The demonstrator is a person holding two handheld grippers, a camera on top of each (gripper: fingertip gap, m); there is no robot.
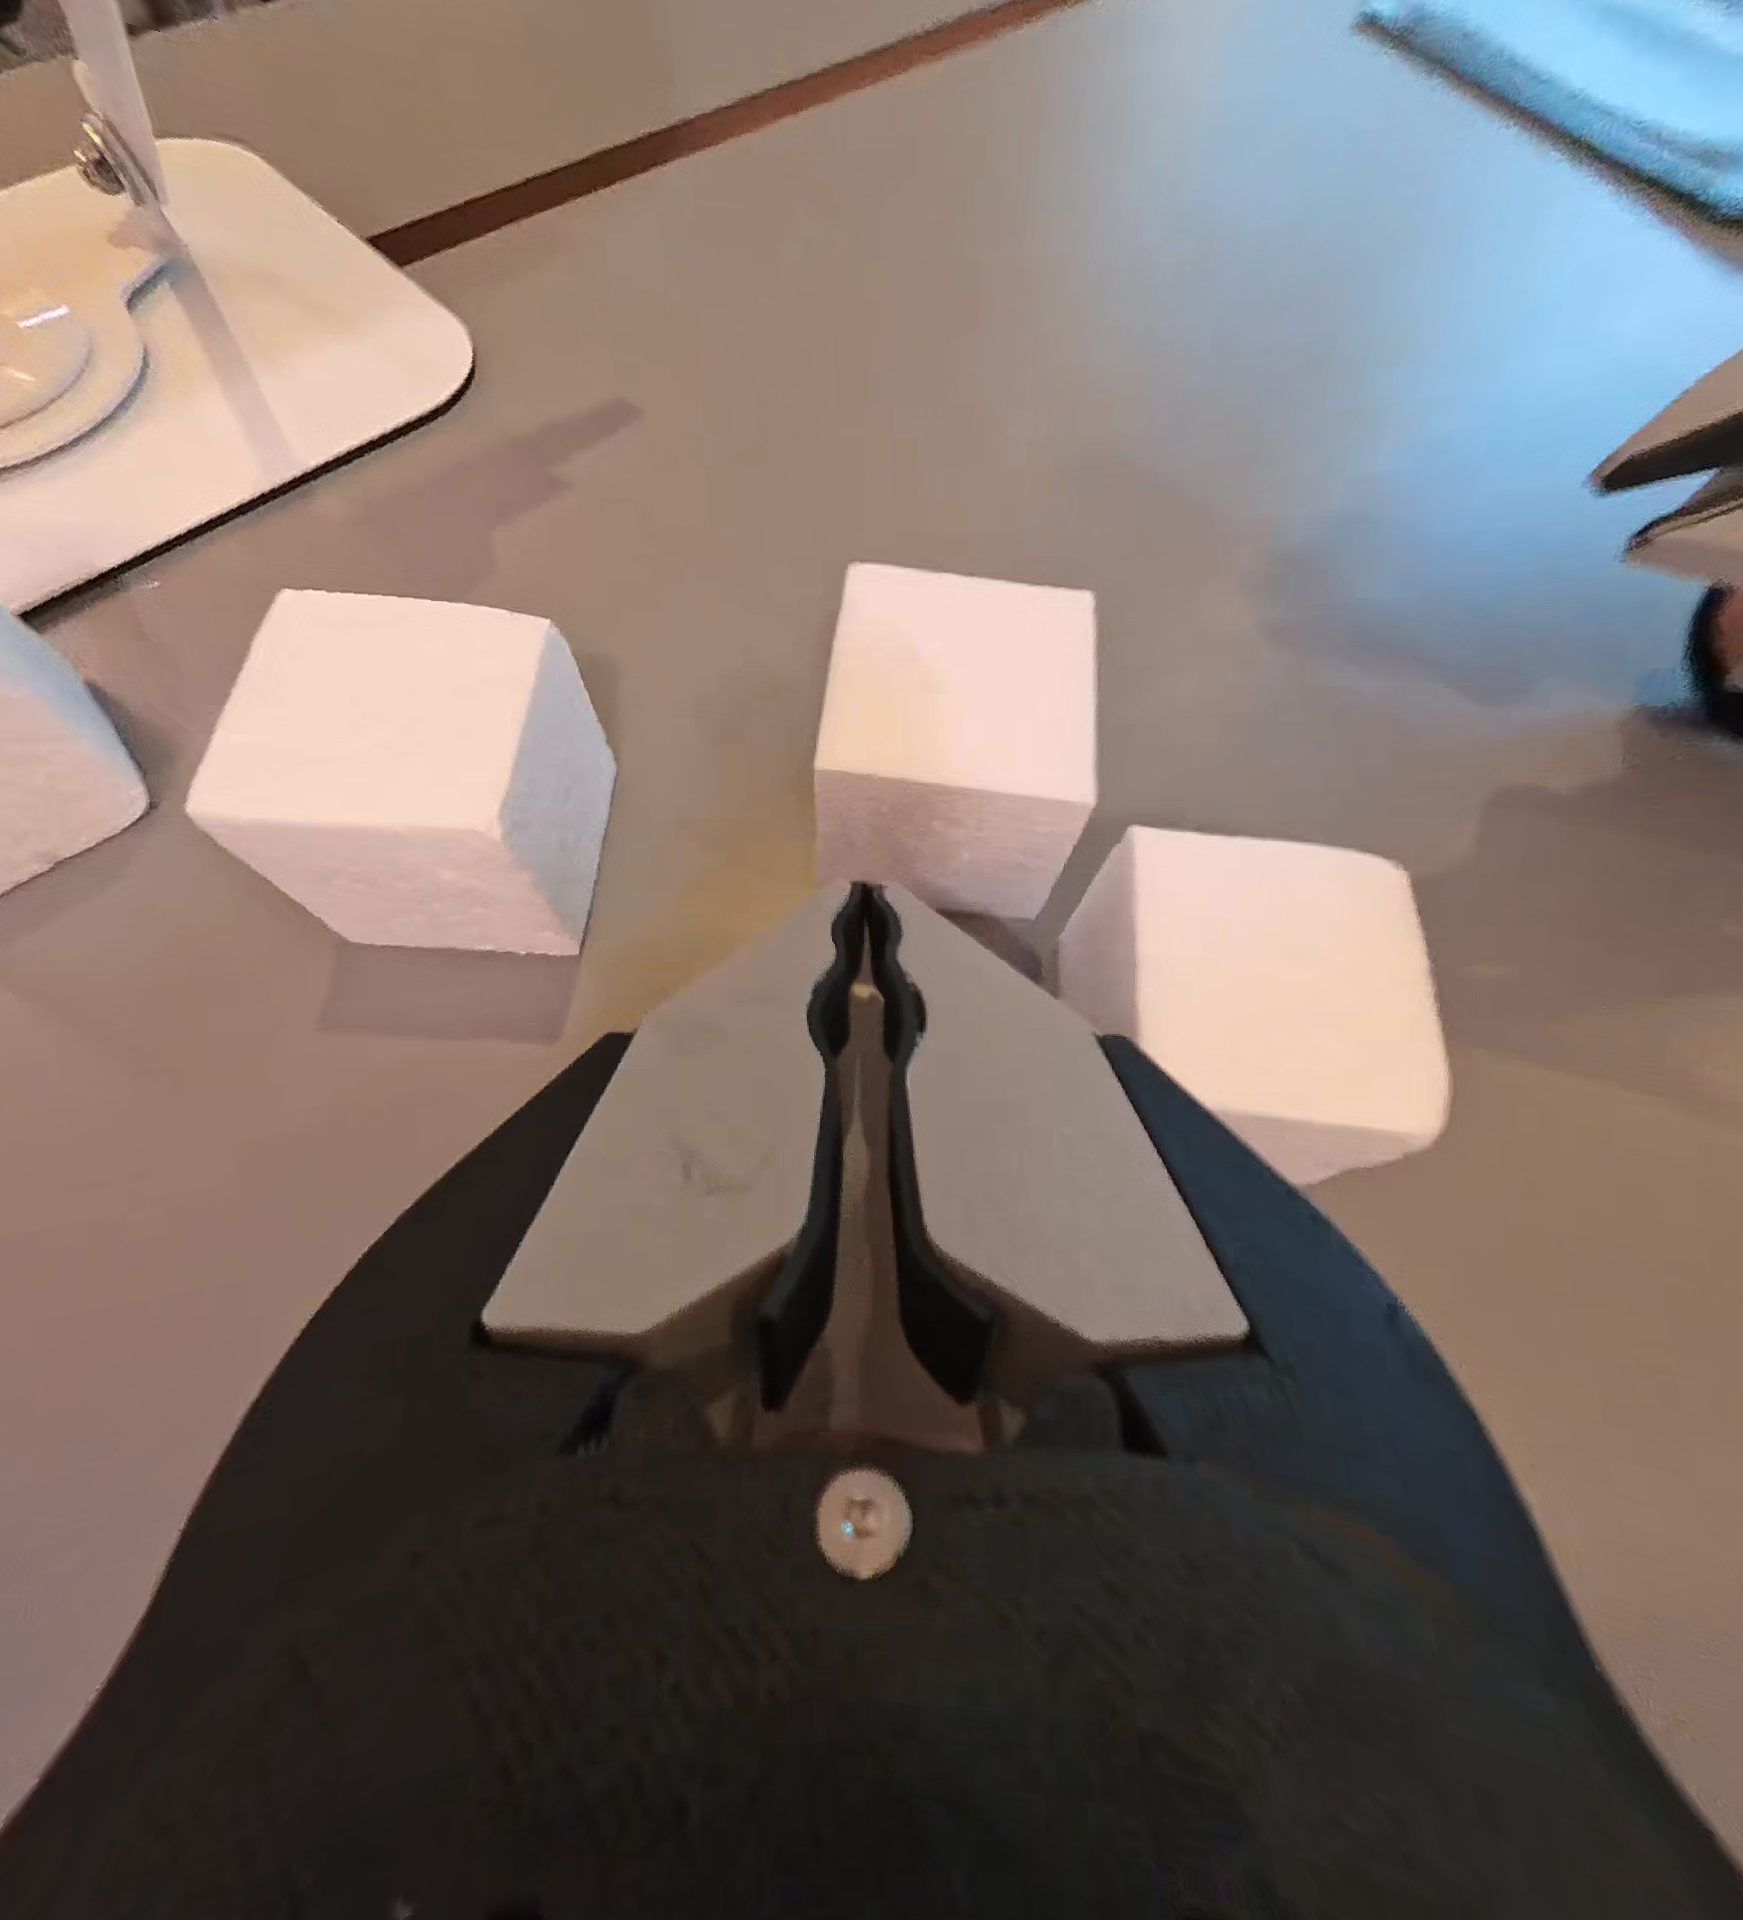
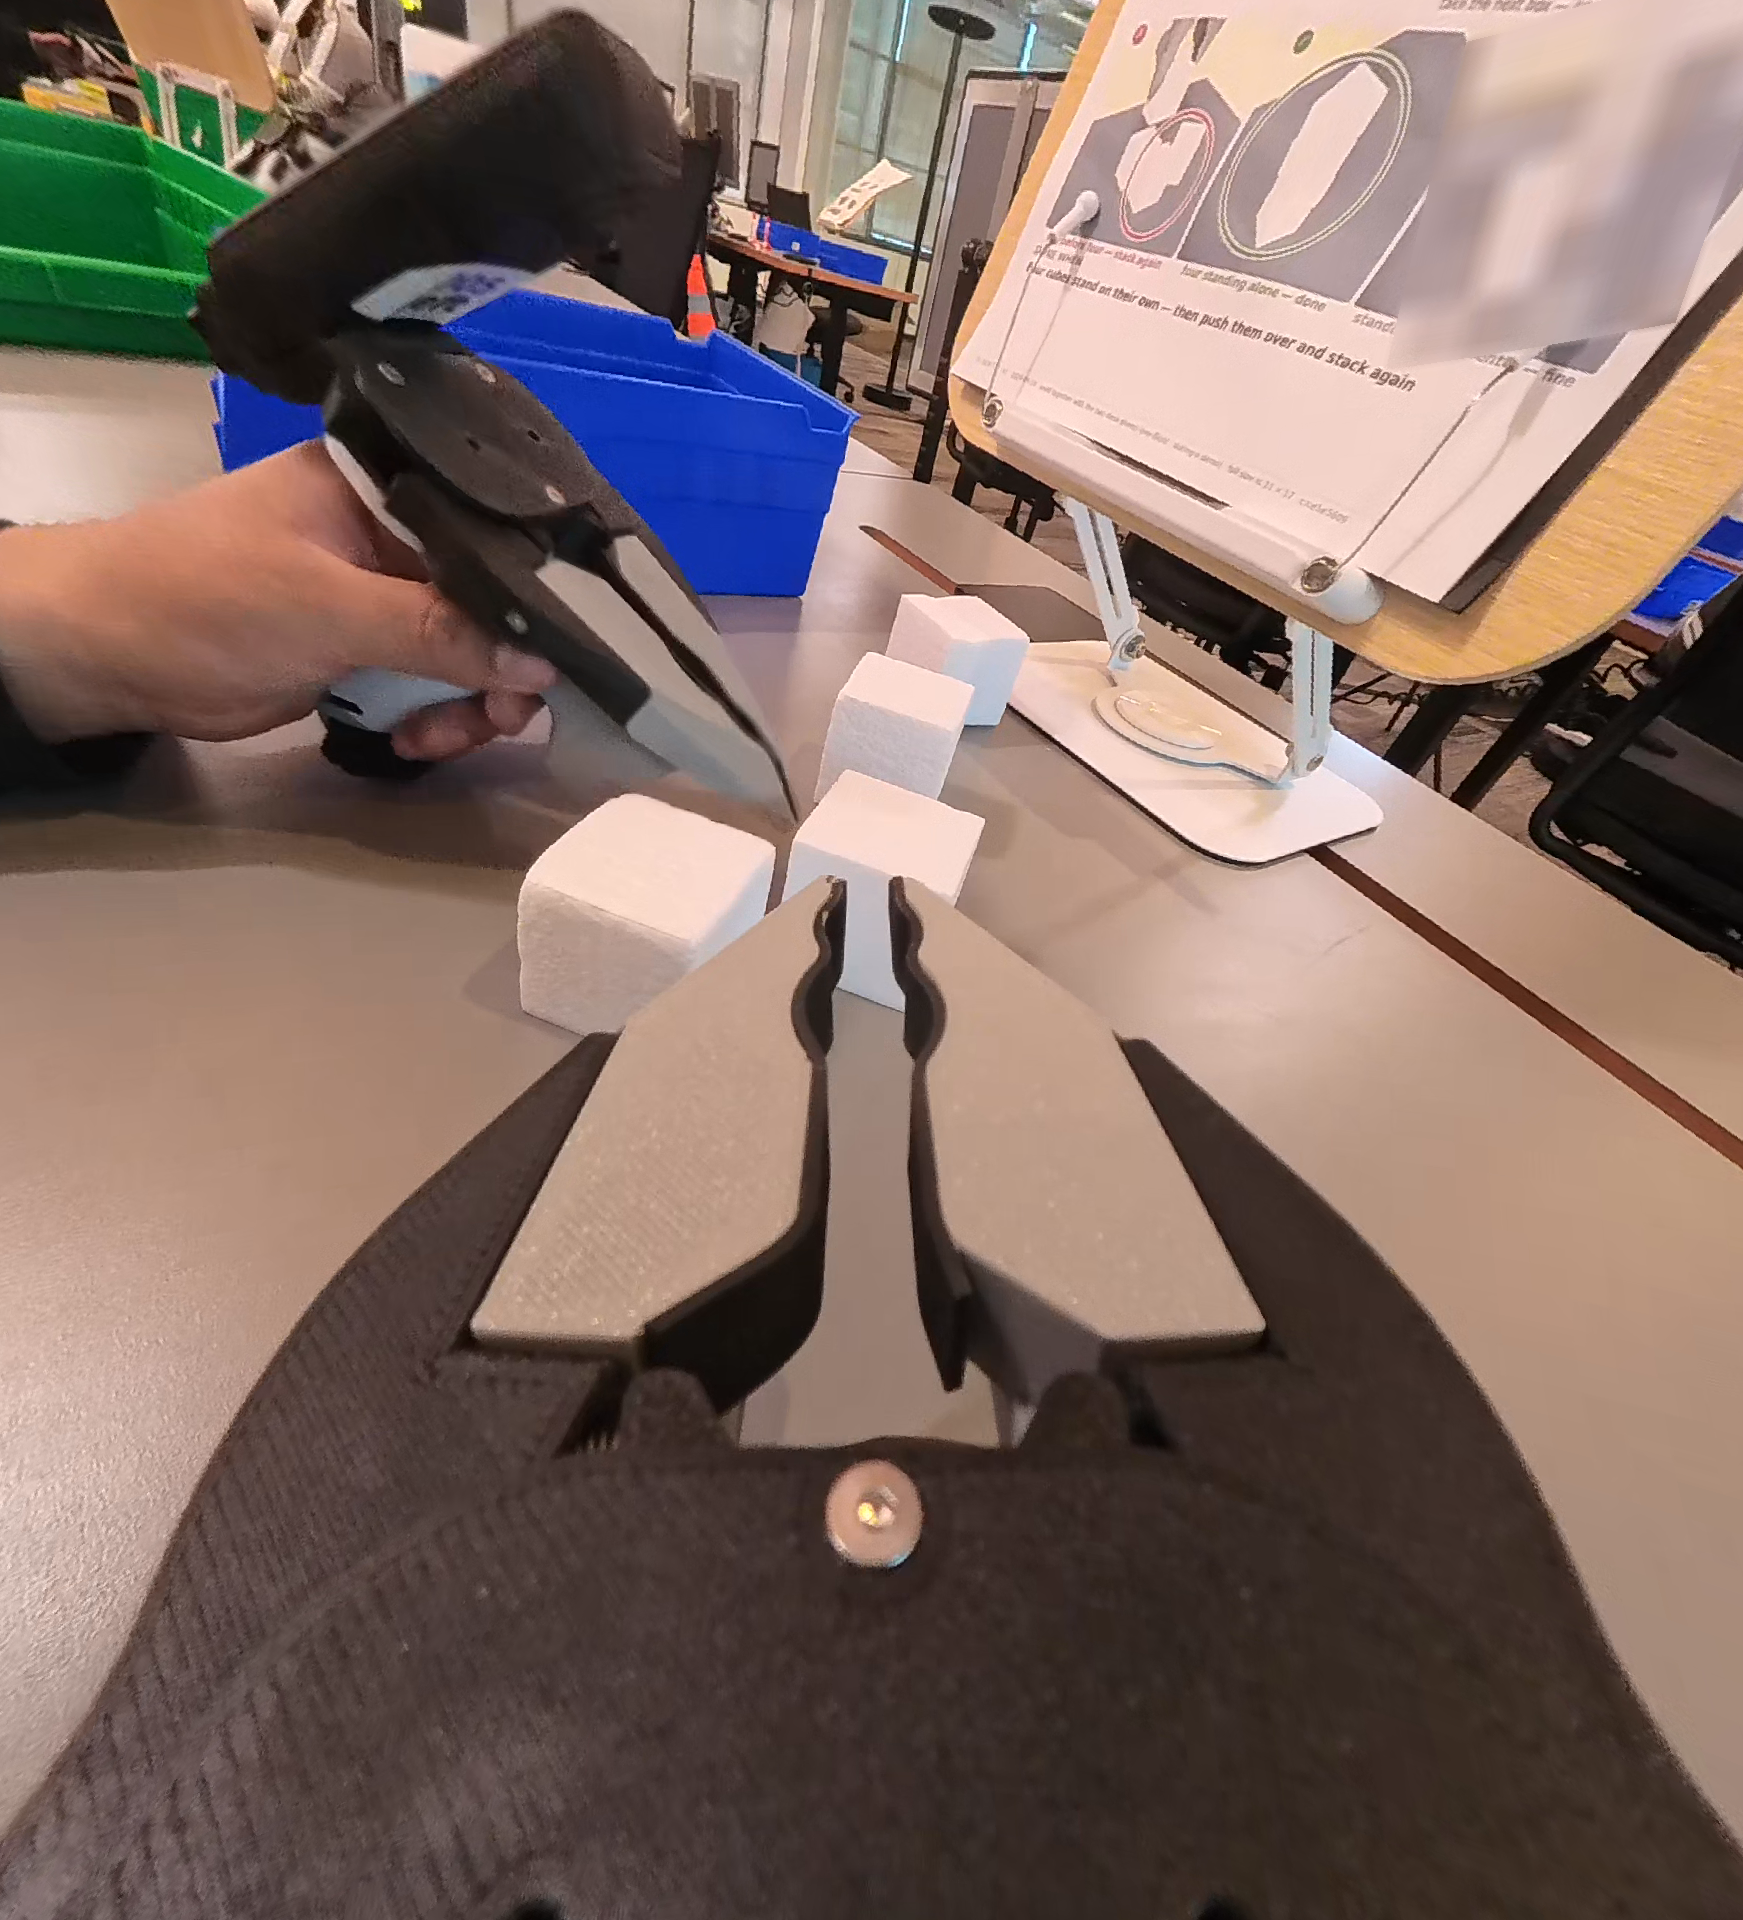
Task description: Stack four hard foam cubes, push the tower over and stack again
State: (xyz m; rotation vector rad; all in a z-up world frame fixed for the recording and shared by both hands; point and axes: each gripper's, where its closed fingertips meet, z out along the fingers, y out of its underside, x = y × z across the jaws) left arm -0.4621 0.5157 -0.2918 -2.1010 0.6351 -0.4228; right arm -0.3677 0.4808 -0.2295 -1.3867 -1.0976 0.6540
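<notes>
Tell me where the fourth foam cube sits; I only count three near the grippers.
In the right wrist view, the fourth foam cube lies farthest back on the grey table, against the white stand base, behind the next foam cube.

White foam cubes [image 2: 888, 862]: 4, all single on the surface [image 2: 171, 1039] | tongs: 2, left [image 1: 862, 896] and right [image 2: 865, 894] | hand [image 2: 223, 613]: 1 | document stand [image 2: 1199, 748]: 1 | blue bins [image 2: 680, 436]: 1 stack | green bins [image 2: 46, 229]: 1 stack
</notes>
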